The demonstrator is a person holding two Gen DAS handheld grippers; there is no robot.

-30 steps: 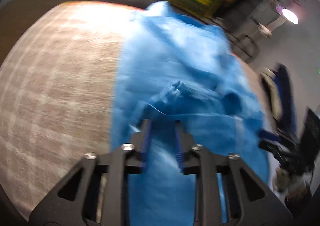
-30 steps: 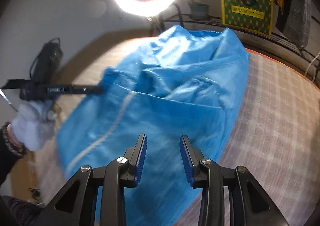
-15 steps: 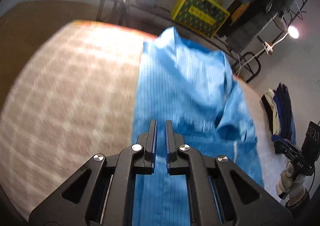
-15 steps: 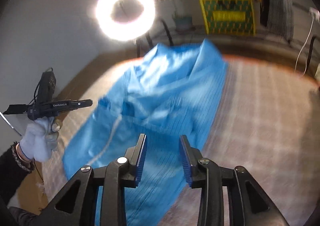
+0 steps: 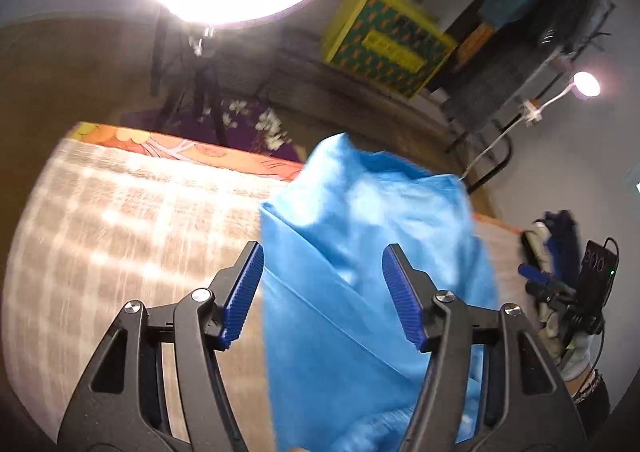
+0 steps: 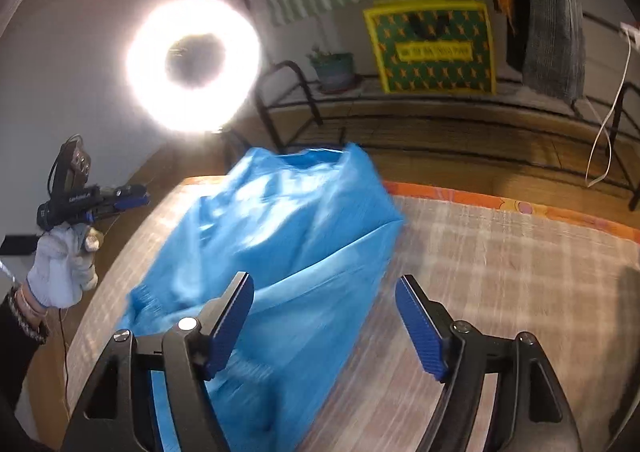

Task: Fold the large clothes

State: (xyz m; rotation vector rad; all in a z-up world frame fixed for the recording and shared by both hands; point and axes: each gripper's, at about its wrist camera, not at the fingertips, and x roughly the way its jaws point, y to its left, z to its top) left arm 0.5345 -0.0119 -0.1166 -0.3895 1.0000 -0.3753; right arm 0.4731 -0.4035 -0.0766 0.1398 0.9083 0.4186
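Note:
A large bright blue garment [image 5: 360, 236] lies in a long, rumpled heap on the checked bedcover [image 5: 120, 228]. My left gripper [image 5: 322, 252] hovers over its near part. The jaws are opening and stand wide, and the blue pads [image 5: 242, 292] touch no cloth. In the right wrist view the same garment [image 6: 280, 236] runs away from my right gripper [image 6: 324, 280]. Its jaws are opening too, with cloth below them but nothing pinched. A gloved hand [image 6: 60, 264] holds the left gripper [image 6: 136, 199] off the bed's left side.
A bright ring light [image 6: 192, 64] on a stand is beyond the bed. A yellow and green box [image 6: 436, 48] sits on a dark rack. The bed's orange edge [image 6: 500, 204] marks its far side. Dark folded clothes [image 5: 560, 236] lie at the right.
Both grippers have let go and their jaws stand much wider. Both have drawn back from the garment, which now sits farther off and lies more bunched on the bedcover.

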